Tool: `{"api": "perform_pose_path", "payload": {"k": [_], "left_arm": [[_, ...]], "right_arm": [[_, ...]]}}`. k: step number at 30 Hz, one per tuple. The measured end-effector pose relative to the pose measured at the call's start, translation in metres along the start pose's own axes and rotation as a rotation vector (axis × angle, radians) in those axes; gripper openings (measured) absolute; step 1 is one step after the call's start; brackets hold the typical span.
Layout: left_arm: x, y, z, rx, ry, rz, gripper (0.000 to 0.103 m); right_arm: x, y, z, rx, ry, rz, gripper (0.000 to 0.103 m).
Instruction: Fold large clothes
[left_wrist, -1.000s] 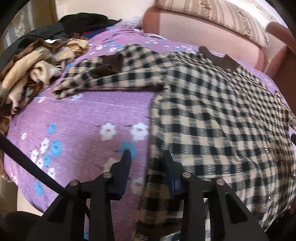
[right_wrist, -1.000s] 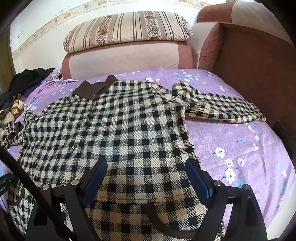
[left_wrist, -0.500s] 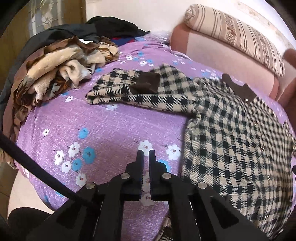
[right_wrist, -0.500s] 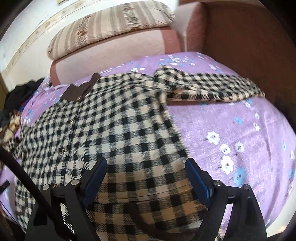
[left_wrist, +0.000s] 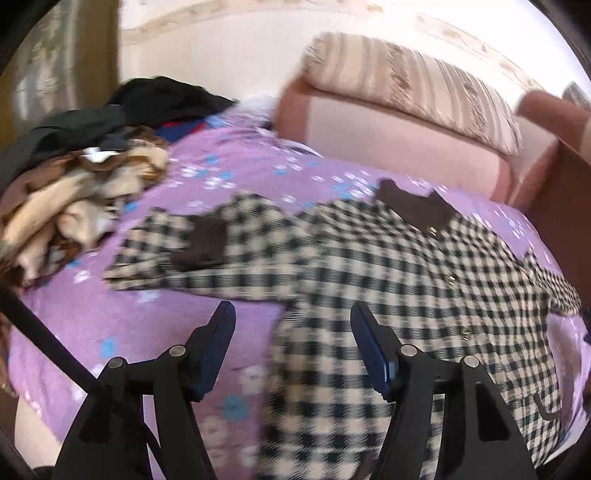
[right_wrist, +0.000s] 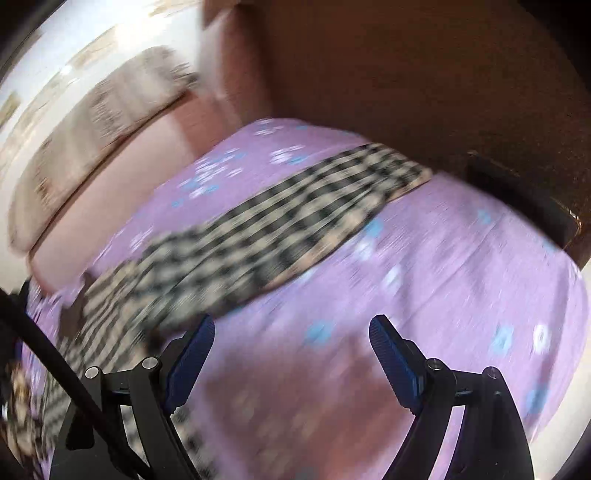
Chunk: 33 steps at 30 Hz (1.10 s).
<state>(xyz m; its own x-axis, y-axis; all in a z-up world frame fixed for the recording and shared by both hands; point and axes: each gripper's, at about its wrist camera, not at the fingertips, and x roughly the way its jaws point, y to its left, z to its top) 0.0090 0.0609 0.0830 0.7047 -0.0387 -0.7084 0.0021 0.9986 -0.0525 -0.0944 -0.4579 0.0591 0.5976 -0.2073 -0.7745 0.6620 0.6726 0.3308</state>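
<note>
Our left hand-held gripper (left_wrist: 291, 332), pinched shut half a second ago, now gapes wide and empty like the right hand-held gripper (right_wrist: 291, 341), leaving the checked shirt (left_wrist: 388, 280) unfolded on the bed (left_wrist: 155, 325).

Checked coat (left_wrist: 388, 280): black-and-cream check, dark brown collar (left_wrist: 417, 208) at far end, toward the sofa back. Lies spread flat, front side up, on purple floral bedcover (left_wrist: 155, 325). Small metallic buttons run down the front. Left sleeve (left_wrist: 192, 251) stretched out leftward, its brown cuff folded back over the check; sleeve end lies near the heap of other clothes, not touching it. Hem at near edge, a dark curved trim at near right. Right sleeve (right_wrist: 295, 218) extends straight out to right, flat, its end close to the brown wooden side. Right wrist view blurred; detail there unclear.
</note>
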Motion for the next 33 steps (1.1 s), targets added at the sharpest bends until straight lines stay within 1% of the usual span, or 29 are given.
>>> {"api": "perform_pose_path", "payload": {"k": [3, 5, 7, 9, 14, 17, 18, 20, 21, 22, 23, 24, 26, 28, 29, 30, 32, 33], "left_arm": [[0.02, -0.015, -0.001, 0.009, 0.037, -0.036, 0.064], [0.031, -0.021, -0.004, 0.019, 0.047, -0.048, 0.064], [0.041, -0.026, -0.009, 0.04, 0.055, -0.049, 0.064], [0.053, -0.024, -0.017, 0.047, 0.082, -0.053, 0.064], [0.08, -0.018, -0.025, 0.013, 0.167, -0.078, 0.064], [0.083, -0.019, -0.023, 0.011, 0.158, -0.071, 0.064], [0.084, -0.019, -0.023, 0.009, 0.158, -0.072, 0.065], [0.085, -0.021, -0.023, 0.013, 0.155, -0.067, 0.065], [0.082, -0.019, -0.026, 0.016, 0.155, -0.065, 0.065], [0.082, -0.02, -0.026, 0.021, 0.153, -0.062, 0.065], [0.082, -0.02, -0.026, 0.024, 0.153, -0.062, 0.065], [0.082, -0.019, -0.026, 0.023, 0.154, -0.064, 0.065], [0.081, -0.018, -0.024, 0.014, 0.155, -0.072, 0.065], [0.08, -0.016, -0.023, 0.001, 0.156, -0.076, 0.065], [0.079, -0.014, -0.023, -0.004, 0.156, -0.076, 0.065], [0.079, -0.013, -0.023, -0.009, 0.155, -0.076, 0.065], [0.076, -0.011, -0.024, -0.019, 0.153, -0.077, 0.065], [0.075, -0.01, -0.023, -0.023, 0.151, -0.079, 0.065]], "right_arm": [[0.034, -0.027, 0.031, 0.067, 0.033, -0.003, 0.086], [0.049, -0.042, 0.046, 0.106, 0.036, -0.011, 0.086], [0.062, -0.056, 0.062, 0.145, 0.025, -0.021, 0.086], [0.071, -0.065, 0.075, 0.161, 0.005, -0.023, 0.086], [0.09, -0.083, 0.103, 0.193, -0.048, -0.019, 0.086], [0.101, -0.091, 0.116, 0.219, -0.065, -0.029, 0.085], [0.104, -0.094, 0.119, 0.233, -0.071, -0.03, 0.08], [0.106, -0.097, 0.124, 0.26, -0.075, -0.033, 0.052], [0.109, -0.097, 0.127, 0.276, -0.062, -0.017, 0.023], [0.109, -0.099, 0.127, 0.288, -0.047, 0.005, 0.008], [0.109, -0.098, 0.129, 0.299, -0.04, 0.03, 0.008], [0.104, -0.091, 0.13, 0.285, -0.054, 0.037, 0.008], [0.093, -0.068, 0.133, 0.208, -0.087, 0.041, 0.007], [0.08, -0.036, 0.132, 0.125, -0.111, 0.08, 0.007], [0.073, -0.016, 0.13, 0.076, -0.117, 0.116, 0.007], [0.066, 0.011, 0.124, 0.009, -0.113, 0.17, 0.007], [0.056, 0.052, 0.107, -0.097, -0.09, 0.255, 0.007], [0.052, 0.079, 0.094, -0.169, -0.066, 0.308, 0.007]]}}
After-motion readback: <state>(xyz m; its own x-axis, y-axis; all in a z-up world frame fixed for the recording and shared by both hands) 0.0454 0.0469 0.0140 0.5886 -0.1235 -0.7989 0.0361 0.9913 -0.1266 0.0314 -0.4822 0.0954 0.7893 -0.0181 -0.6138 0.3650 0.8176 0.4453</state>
